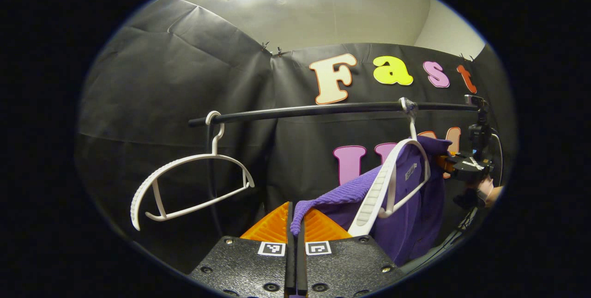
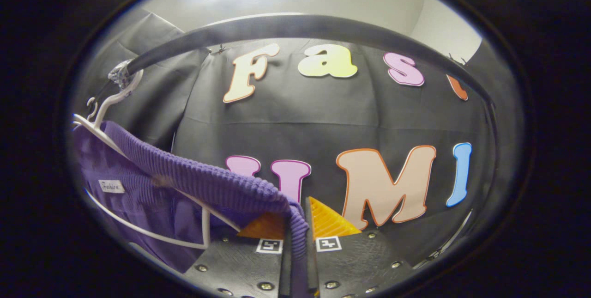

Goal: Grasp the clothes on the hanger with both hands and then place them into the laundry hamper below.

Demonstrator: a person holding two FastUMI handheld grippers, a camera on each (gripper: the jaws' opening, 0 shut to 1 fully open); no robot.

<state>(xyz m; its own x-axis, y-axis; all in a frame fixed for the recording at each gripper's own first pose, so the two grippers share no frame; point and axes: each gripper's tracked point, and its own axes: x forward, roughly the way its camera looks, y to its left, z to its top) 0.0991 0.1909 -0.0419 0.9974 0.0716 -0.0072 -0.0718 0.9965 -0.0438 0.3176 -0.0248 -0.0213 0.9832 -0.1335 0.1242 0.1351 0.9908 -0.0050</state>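
Observation:
A purple knit garment (image 1: pixel 406 210) hangs on a white hanger (image 1: pixel 392 178) from the black rail (image 1: pixel 323 109). In the left gripper view my left gripper (image 1: pixel 295 224) is shut on the garment's ribbed edge (image 1: pixel 332 196), pulled off the hanger's near shoulder. The other gripper (image 1: pixel 466 166), held by a hand, grips the garment's far side. In the right gripper view my right gripper (image 2: pixel 300 224) is shut on the purple ribbed collar (image 2: pixel 208 180), which stretches from the hanger (image 2: pixel 104 104) down between the orange fingers (image 2: pixel 330 221).
An empty white hanger (image 1: pixel 184 187) hangs on the rail to the left. The black rail (image 2: pixel 300 27) arches close overhead in the right gripper view. Black cloth walls stand behind.

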